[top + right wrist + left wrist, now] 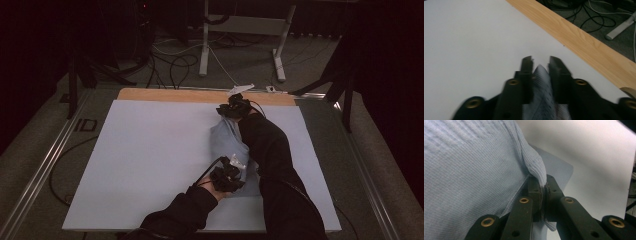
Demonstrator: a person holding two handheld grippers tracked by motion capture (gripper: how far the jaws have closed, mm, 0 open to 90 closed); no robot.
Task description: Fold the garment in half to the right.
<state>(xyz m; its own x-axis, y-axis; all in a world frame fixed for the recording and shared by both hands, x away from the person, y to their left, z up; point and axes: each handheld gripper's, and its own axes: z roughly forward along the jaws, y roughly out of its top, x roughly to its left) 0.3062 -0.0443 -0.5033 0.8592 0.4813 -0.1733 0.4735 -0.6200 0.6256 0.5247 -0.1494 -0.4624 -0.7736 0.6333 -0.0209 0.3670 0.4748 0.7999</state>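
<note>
- Sweater (227, 137), pale blue knit — being folded/laid out on the white sheet (150, 160), by the look of it.
- L gripper (544, 188): jaws clamped tight on a ribbed edge (cuff or hem, can't tell which); fabric bunches up from the pinch and spreads away to that view's left.
- R gripper (540, 66): jaws narrow but apart, a point of the knit lies between them; pads don't seem to press it, so prob. let go. No earlier shot to compare.
- High view: L gripper at the near end of the garment, R gripper (234, 107) at the far end, just short of the wood table edge (165, 94).
- Progress: garment lies as a narrow, part-folded strip between the two; far end looks placed, near end yet to be set down & smoothed.
- Look: fine weave body, thicker ribbed trim, soft, no stains seen.
</note>
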